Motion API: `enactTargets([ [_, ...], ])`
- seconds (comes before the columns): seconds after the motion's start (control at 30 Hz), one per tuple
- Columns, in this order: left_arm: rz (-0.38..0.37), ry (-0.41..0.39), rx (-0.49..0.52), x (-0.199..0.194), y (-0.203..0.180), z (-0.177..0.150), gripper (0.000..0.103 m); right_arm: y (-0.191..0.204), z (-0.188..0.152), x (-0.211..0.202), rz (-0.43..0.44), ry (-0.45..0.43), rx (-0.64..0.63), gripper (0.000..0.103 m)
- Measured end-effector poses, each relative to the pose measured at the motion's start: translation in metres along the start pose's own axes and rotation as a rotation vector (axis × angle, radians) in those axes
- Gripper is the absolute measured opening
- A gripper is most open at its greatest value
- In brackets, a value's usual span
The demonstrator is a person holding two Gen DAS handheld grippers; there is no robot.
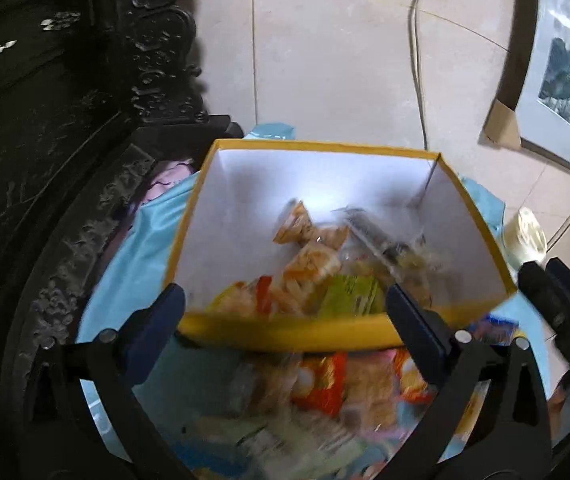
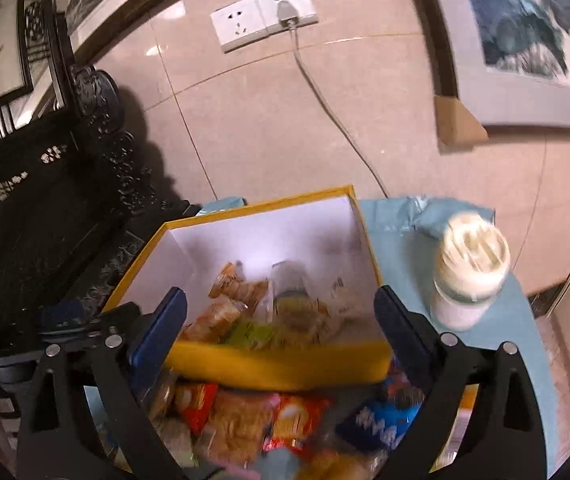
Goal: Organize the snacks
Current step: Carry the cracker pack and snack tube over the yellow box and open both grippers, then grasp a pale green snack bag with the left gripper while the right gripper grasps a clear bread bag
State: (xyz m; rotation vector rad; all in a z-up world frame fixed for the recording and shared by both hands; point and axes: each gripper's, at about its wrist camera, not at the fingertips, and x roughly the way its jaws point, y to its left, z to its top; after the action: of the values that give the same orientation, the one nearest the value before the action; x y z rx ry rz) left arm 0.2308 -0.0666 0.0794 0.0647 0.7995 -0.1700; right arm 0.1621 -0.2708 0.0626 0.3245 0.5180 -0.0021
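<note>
Both tools (image 1: 285, 312) (image 2: 281, 316) spread wide over loose snacks (image 2: 245, 416), yellow box (image 1: 285, 330), blue cloth (image 2: 517, 312), tiled wall (image 1: 325, 60) behind.

Black tongs (image 1: 285, 316), blue pads (image 2: 157, 326), silver screws.

Snacks (image 2: 245, 320) lie in the box (image 2: 281, 364), jar (image 2: 471, 272) at its right.

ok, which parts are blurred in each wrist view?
Left wrist: snacks before the box smear with motion, wall sharp. Right wrist: jar and loose snacks blurred, socket crisp; both tongs open.
</note>
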Motion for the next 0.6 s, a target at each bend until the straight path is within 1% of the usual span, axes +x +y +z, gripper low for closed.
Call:
enactTargets([
  [0.1, 0.005, 0.005, -0.010, -0.016, 0.015, -0.022, 0.101, -0.014, -0.016, -0.015, 0.050, 0.034, 0.066, 0.095],
  [0.17, 0.020, 0.015, -0.020, -0.024, 0.022, -0.038, 0.101, -0.023, -0.034, -0.026, 0.059, 0.059, 0.103, 0.095],
  [0.23, 0.030, 0.028, -0.027, -0.030, 0.030, -0.057, 0.101, -0.028, -0.048, -0.035, 0.057, 0.074, 0.109, 0.095],
  [0.33, 0.064, 0.058, -0.018, -0.033, 0.036, -0.084, 0.101, -0.034, -0.073, -0.053, 0.015, 0.084, 0.097, 0.095],
  [0.43, 0.062, 0.097, -0.018, -0.031, 0.039, -0.108, 0.101, -0.038, -0.090, -0.065, -0.001, 0.102, 0.078, 0.095],
  [0.5, 0.060, 0.116, -0.018, -0.028, 0.039, -0.120, 0.101, -0.043, -0.099, -0.072, -0.030, 0.117, 0.071, 0.095],
  [0.6, 0.059, 0.113, -0.010, -0.029, 0.036, -0.138, 0.101, -0.049, -0.111, -0.076, -0.077, 0.138, 0.059, 0.095],
])
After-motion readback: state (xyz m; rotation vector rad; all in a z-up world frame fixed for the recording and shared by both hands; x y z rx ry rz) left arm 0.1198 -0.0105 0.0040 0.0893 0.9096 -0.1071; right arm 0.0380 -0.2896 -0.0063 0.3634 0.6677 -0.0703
